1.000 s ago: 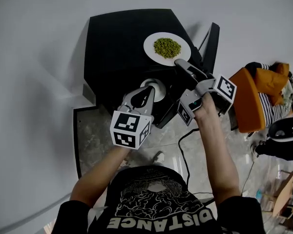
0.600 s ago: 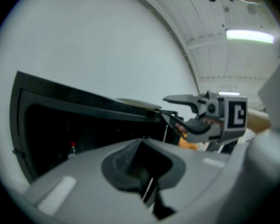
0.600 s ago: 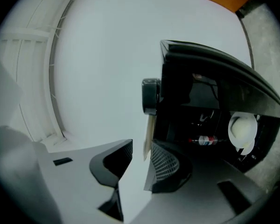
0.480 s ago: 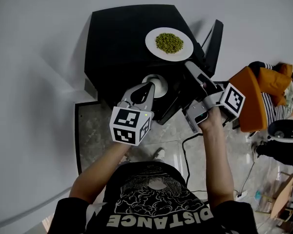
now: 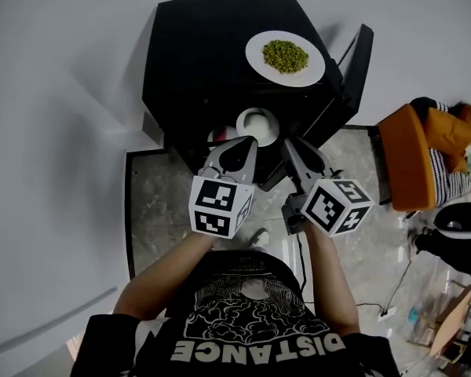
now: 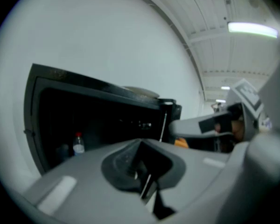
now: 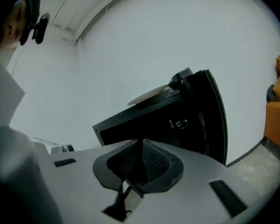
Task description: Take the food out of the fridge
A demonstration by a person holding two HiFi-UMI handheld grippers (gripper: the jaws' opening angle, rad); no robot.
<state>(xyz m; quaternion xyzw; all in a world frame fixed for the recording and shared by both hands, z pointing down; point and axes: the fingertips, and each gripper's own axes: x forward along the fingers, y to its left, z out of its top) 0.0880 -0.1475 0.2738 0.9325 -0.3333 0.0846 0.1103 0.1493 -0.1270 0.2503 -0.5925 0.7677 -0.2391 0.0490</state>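
A white plate of green food [image 5: 285, 56] rests on top of the black fridge [image 5: 212, 45], whose door [image 5: 355, 61] stands open to the right. Inside the opening I see a white bowl [image 5: 257, 124] and something reddish [image 5: 220, 136] beside it. In the left gripper view a small water bottle [image 6: 78, 143] stands in the dark interior. My left gripper [image 5: 247, 144] is shut and empty, just in front of the opening. My right gripper [image 5: 290, 146] hovers beside it; its jaws are closing, all but together, with nothing between them.
An orange chair [image 5: 412, 151] with striped cloth stands to the right of the fridge. A black cable [image 5: 298, 261] runs over the tiled floor near my feet. The white wall is close behind and left of the fridge.
My right gripper left the plate's rim on the fridge top, rolled over, and dropped to the fridge opening beside the left gripper. The left gripper sank slightly.
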